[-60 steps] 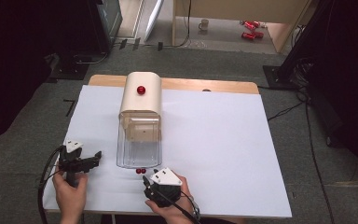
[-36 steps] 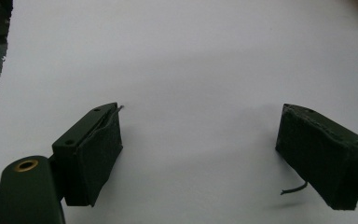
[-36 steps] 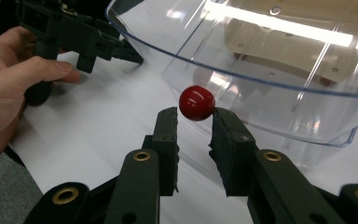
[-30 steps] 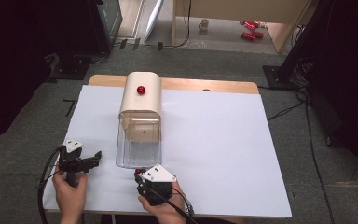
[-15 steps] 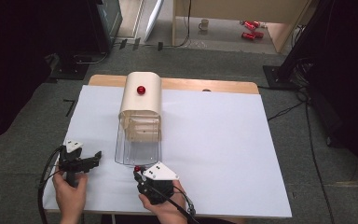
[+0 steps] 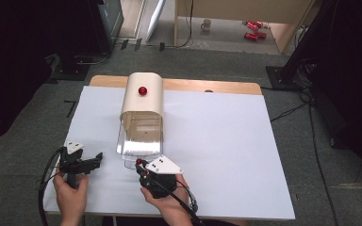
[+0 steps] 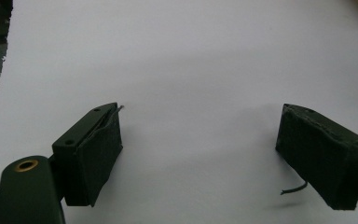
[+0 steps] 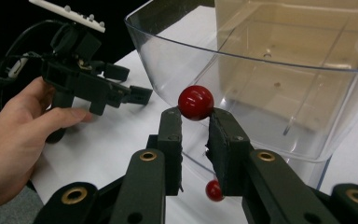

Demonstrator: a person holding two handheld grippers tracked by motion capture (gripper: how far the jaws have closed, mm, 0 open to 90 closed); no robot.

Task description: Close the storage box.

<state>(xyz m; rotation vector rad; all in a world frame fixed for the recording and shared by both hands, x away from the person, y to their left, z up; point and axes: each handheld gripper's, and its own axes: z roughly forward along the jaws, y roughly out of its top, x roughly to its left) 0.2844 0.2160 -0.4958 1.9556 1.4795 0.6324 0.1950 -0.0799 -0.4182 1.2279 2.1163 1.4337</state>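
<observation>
A white sheet (image 6: 226,141) is being carried by a wooden table (image 6: 188,85), which is being surrounded by grey carpet (image 6: 23,155). Beyond it, a mug (image 6: 207,23) and red cans (image 6: 251,29) are being lit on a pale floor beside wooden furniture (image 6: 235,9).

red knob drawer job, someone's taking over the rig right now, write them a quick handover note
Right gripper: jaws closed on the stem of the drawer's red knob, at the front wall of the clear drawer.
Left gripper: jaws wide open over bare white table cover, holding nothing, off to the left of the drawer.
Drawer: partly pulled out of the cream cabinet; it looks empty.
Done: knob gripped, drawer part-way out.
Left: probably finish the pull or push, then release. Keep the pull straight along the cabinet.
</observation>
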